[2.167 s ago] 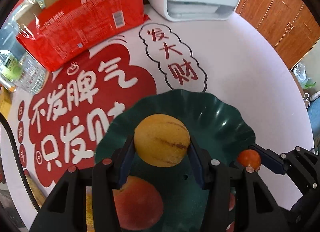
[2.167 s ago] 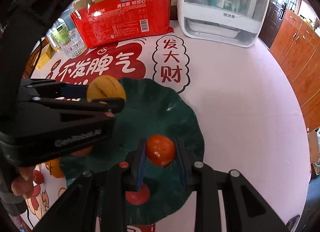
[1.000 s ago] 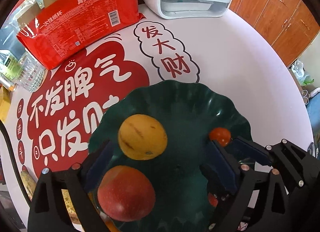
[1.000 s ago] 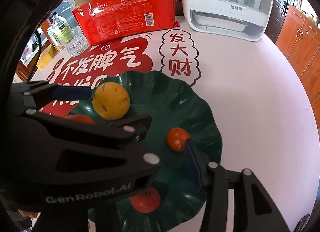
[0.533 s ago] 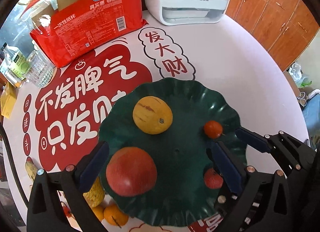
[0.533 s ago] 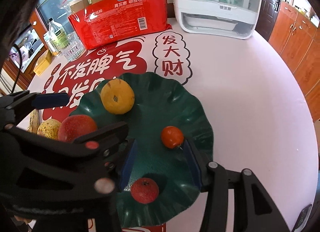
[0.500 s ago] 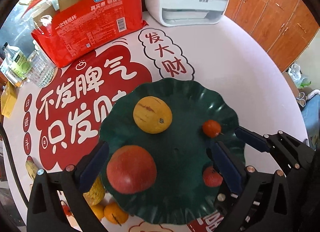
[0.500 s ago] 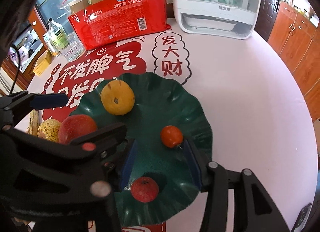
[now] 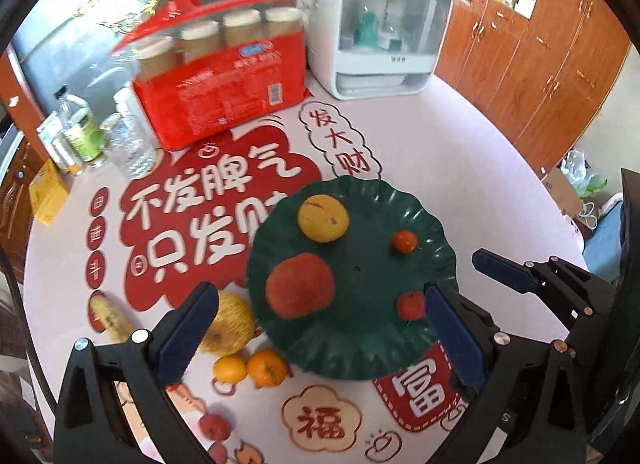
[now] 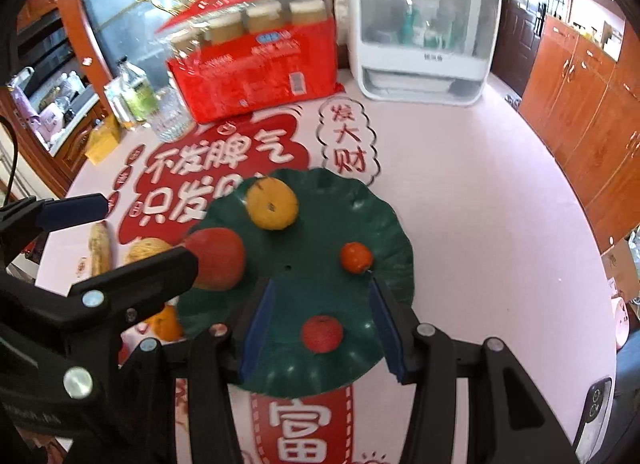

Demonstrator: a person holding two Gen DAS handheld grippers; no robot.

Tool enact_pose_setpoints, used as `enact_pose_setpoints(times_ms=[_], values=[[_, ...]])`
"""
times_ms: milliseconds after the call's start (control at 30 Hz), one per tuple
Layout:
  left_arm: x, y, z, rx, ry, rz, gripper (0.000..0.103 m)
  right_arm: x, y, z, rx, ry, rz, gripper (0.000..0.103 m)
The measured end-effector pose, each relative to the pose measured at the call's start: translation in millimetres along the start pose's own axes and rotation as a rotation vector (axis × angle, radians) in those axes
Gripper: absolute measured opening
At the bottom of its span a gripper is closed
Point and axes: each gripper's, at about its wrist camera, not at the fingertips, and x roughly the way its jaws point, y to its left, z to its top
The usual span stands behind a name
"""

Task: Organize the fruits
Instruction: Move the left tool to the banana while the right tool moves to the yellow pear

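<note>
Holding nothing in the left gripper: spread as wide as it goes, having just been opening, with no fruit between the pads. Holding nothing in the right gripper either: parted about halfway, hovering above the near side of the green plate, with a small red fruit lying below and free of both pads.

Likely trouble from here:
- Could knock the loose round fruit off the plate by brushing it on the way down; looks quite shallow at the wavy rim, so probably little to stop a roll.
- Could bump one gripper against the other, working this close over the same plate.
- Could bruise soft fruit by closing too hard, or lose a small one by closing off-centre.
- Could tip the plate's near edge by pressing on it.

On the plate: a yellow fruit toward the far rim, a big red fruit at the left, a small orange-red fruit toward the right, and the small red fruit near the front rim.

Not yet gathered, on the table just left of the plate: a yellow melon touching or almost touching the rim, two oranges side by side before it, another little red fruit nearer the front edge, and a long yellowish piece farther left, too blurred to name.

Along the far edge: a red pack of paper cups, a white box and some bottles.
</note>
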Motion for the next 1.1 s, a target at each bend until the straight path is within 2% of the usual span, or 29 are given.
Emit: enact_pose_setpoints(times_ms=[333, 633, 767, 867, 933, 1100], values=[[-63.6, 62.7, -33.7, -0.096, -0.070, 0.054, 0.102, -47.4, 69.6, 3.4, -0.110, -0.100, 0.061, 0.050], [-97.2, 128.0, -61.9, -0.197, -0.113, 0.162, 0.102, -58.5, 128.4, 3.5, -0.210, -0.128, 0.106, 0.050], [-96.0, 154.2, -70.3, -0.230, -0.101, 0.193, 0.102, -52.6, 150.0, 5.1, -0.239, -0.124, 0.117, 0.051], [-89.4, 170.4, -76.8, -0.251, -0.078, 0.205, 0.102, -43.0, 162.7, 6.5, -0.264, -0.114, 0.121, 0.059], [-79.8, 180.1, -81.0, -0.257, -0.056, 0.212, 0.102, -34.2, 170.5, 7.4, -0.281, -0.103, 0.120, 0.062], [-51.1, 193.8, -89.1, -0.248, 0.007, 0.217, 0.102, -3.8, 182.4, 9.8, -0.309, -0.063, 0.092, 0.063]])
